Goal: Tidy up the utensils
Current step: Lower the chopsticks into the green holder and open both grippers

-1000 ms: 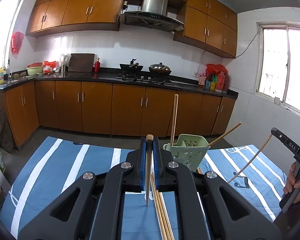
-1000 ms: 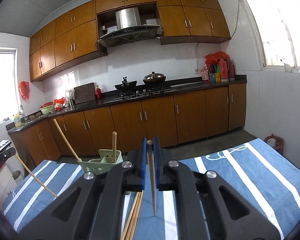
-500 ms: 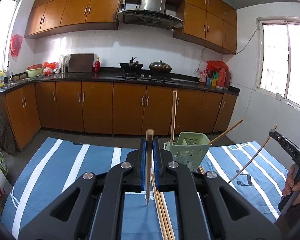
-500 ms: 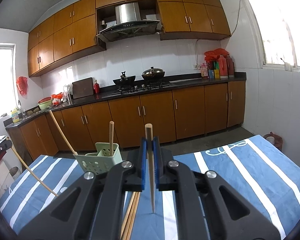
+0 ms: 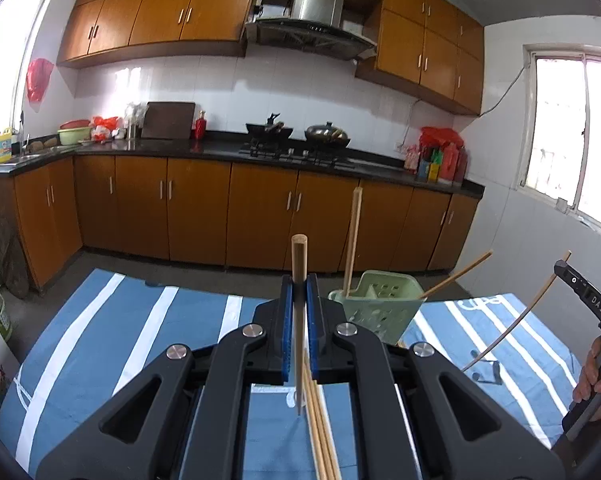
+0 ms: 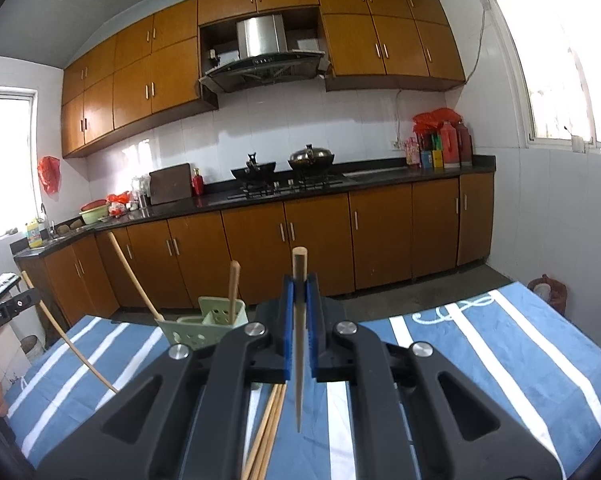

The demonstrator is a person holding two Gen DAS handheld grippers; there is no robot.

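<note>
Holding one chopstick (image 5: 299, 280) upright, pinched tight between the blue pads of the left tool (image 5: 299, 332), with the thin tip pointing down over the blue striped table (image 5: 112, 328). Looks lifted, the tip just above the cloth, though hard to tell for sure.

Lying flat under that tool, a few loose chopsticks (image 5: 320, 432) side by side on the table. Not put away yet.

Standing a bit further right, near the far edge of the table, the green holder (image 5: 376, 304). Already has two sticks in it: one standing straight chopstick (image 5: 352, 240) and one leaning chopstick (image 5: 456, 274) tipped out to the right.

Gripping another chopstick (image 6: 299, 320) the same way on the right side, squeezed upright in the right tool (image 6: 299, 332), tip down over the table. Seen from here, the holder sits to the left of the tool.

About partway done, by the look of it. Two in the holder, two in the air and ready to go in, and a small bunch left on the table to pick up after.
</note>
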